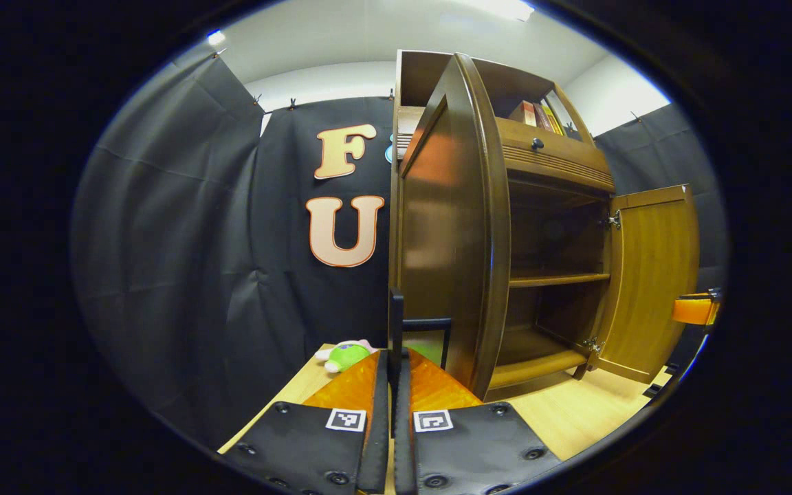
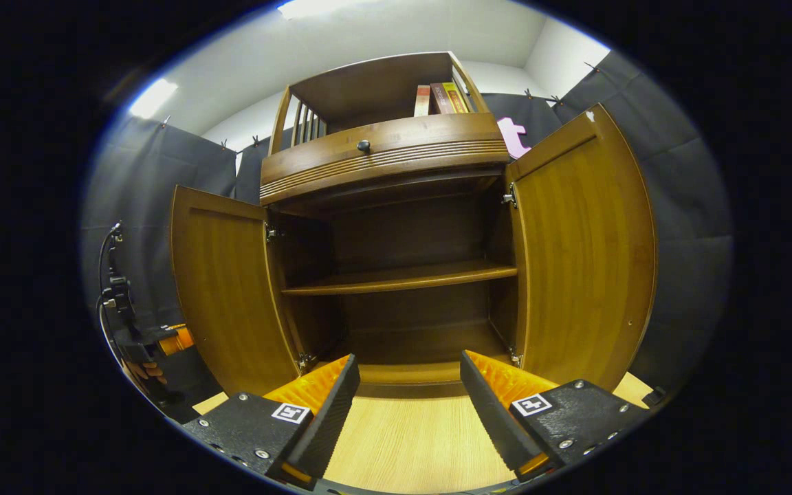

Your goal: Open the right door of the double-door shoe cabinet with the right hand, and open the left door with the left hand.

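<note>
Left gripper: fingers closed together, nothing clamped, held just beside the swung-out left door. Right gripper: jaws spread wide, empty, aimed at the shoe cabinet interior over the table. Right door: fully opened. Task judged essentially complete.

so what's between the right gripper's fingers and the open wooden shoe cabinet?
Bare light wooden floor in the right gripper view, running from the open right gripper to the brown wooden cabinet's bottom shelf.
</note>
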